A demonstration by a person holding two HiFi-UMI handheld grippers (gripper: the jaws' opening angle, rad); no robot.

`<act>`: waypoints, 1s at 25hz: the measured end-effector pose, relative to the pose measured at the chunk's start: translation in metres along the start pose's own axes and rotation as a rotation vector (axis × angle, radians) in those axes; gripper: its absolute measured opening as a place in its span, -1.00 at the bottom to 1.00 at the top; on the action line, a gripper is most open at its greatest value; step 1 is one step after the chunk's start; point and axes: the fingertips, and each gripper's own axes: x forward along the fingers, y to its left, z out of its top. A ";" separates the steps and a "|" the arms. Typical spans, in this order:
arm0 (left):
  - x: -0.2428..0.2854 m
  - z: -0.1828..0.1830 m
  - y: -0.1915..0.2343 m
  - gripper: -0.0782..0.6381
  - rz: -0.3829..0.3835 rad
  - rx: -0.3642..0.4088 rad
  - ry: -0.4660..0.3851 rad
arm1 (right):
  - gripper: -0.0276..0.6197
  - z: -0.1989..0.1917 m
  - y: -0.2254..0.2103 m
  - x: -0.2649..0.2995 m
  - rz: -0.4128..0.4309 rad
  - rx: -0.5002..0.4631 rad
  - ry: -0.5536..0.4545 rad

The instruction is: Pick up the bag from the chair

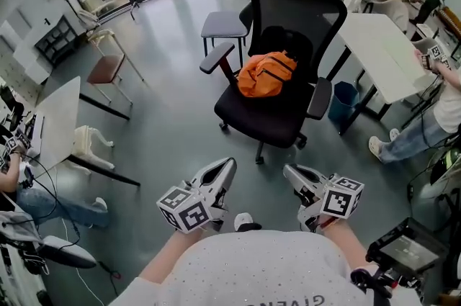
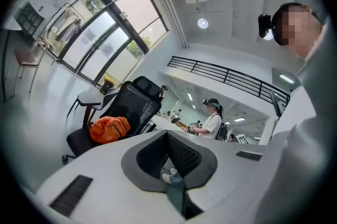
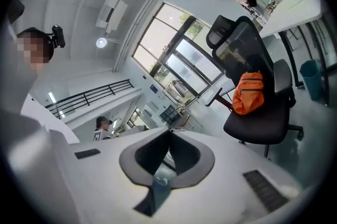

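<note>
An orange bag (image 1: pixel 266 73) lies on the seat of a black office chair (image 1: pixel 277 117), leaning against its backrest. The bag (image 2: pixel 108 128) and chair (image 2: pixel 131 107) show left of centre in the left gripper view; the bag (image 3: pixel 248 92) and chair (image 3: pixel 263 112) show at the right of the right gripper view. My left gripper (image 1: pixel 229 166) and right gripper (image 1: pixel 289 172) hang side by side well short of the chair, both pointing at it. Each has its jaws together with nothing between them.
A white desk (image 1: pixel 378 52) stands right of the chair with a blue bin (image 1: pixel 346 97) under it. A grey stool (image 1: pixel 223 25) sits behind the chair, a brown chair (image 1: pixel 106 69) to the left. People sit at both sides. Grey floor lies between me and the chair.
</note>
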 end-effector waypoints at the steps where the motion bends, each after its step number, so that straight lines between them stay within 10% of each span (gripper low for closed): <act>1: 0.004 0.008 0.006 -0.78 -0.020 0.008 0.005 | -0.91 0.002 -0.006 0.009 -0.017 0.022 0.008; 25: 0.078 0.036 0.118 -0.78 -0.069 -0.040 0.123 | -0.91 0.025 -0.114 0.072 -0.319 0.168 -0.004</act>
